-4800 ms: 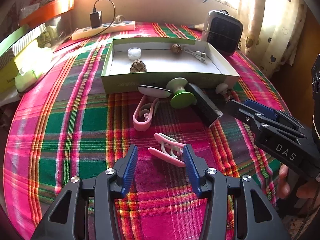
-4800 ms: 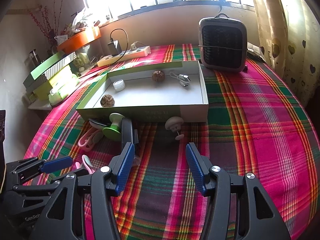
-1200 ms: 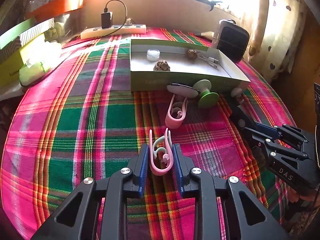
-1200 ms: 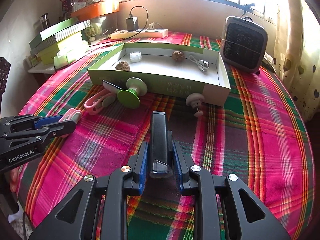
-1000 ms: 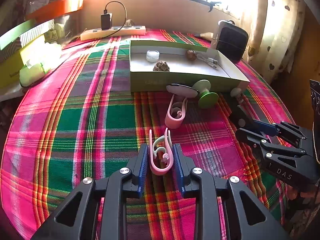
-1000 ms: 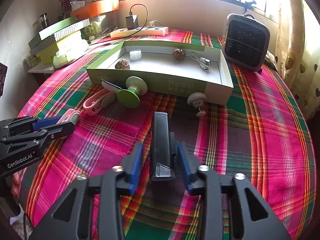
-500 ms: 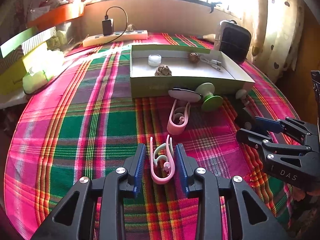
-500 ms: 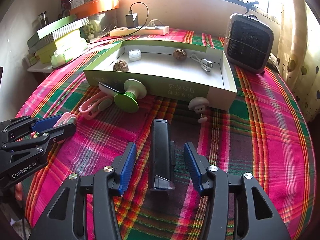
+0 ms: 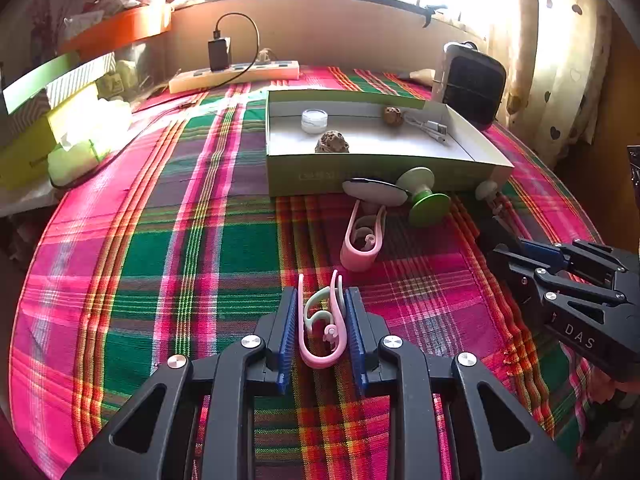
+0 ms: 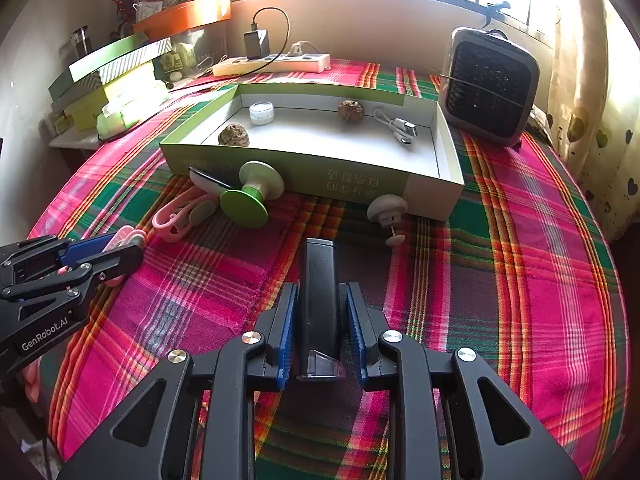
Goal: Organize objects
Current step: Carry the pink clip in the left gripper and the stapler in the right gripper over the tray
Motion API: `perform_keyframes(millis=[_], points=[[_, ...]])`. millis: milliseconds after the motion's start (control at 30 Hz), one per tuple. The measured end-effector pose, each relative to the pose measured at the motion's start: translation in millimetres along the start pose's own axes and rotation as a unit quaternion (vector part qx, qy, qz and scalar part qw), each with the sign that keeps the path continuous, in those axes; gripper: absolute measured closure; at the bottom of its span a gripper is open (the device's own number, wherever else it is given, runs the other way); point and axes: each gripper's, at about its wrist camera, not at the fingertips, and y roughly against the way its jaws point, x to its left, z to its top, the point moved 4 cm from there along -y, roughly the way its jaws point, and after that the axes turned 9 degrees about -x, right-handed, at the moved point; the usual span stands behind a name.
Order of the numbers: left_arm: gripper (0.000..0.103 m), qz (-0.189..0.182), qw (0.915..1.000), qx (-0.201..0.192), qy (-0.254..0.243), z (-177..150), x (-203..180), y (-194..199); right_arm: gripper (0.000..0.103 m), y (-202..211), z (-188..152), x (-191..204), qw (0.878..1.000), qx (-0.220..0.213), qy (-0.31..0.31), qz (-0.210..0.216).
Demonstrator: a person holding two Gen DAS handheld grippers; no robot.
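The pink clip (image 9: 321, 334) is pinched by the left hand-held gripper (image 9: 321, 334), the black case (image 10: 320, 312) by the right (image 10: 320, 322) — both just closed; each should be lifted level into the green box (image 10: 424, 194).

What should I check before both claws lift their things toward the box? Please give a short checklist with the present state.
1. Left claw shut on the pink clip: ok; its jaws have just closed and the pads touch both sides.
2. Right claw shut on the black bar: ok; its jaws have just closed.
3. Bar held near its middle: not ok; held near the close end, the long part sticks out ahead.
4. Free floor in the box: ok, the middle is bare.
5. Way to the box: not ok; the green spool and white peg lie before its front wall.
6. Grip firm enough: cannot tell.
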Motion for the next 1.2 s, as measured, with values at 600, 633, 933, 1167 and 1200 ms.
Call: perform_keyframes(millis=[600,633,933,1167,1200], points=[[0.081,-0.001,1.0,0.001,0.001,0.9,0.2,-0.1,0.078,0.1,0.3,0.0,1.0,0.0,0.0,0.0],[0.081,-0.002,1.0,0.003,0.002,1.1,0.7,-0.1,0.078,0.1,0.3,0.2,1.0,0.0,0.0,0.0],[0.081,-0.003,1.0,0.005,-0.001,2.6,1.3,-1.5,0.078,-0.1,0.8,-0.5,1.0,0.0,-0.003,0.001],[0.082,-0.014,0.9998,0.01,0.003,7.0,0.0,-2.9,0.078,1.2,3.5,-1.9,1.0,-0.003,-0.009,0.007],[0.082,-0.014,0.9999,0.009,0.002,8.4,-0.8,-2.4,0.078,1.8,4.1,-1.8,1.0,-0.005,-0.009,0.008]])
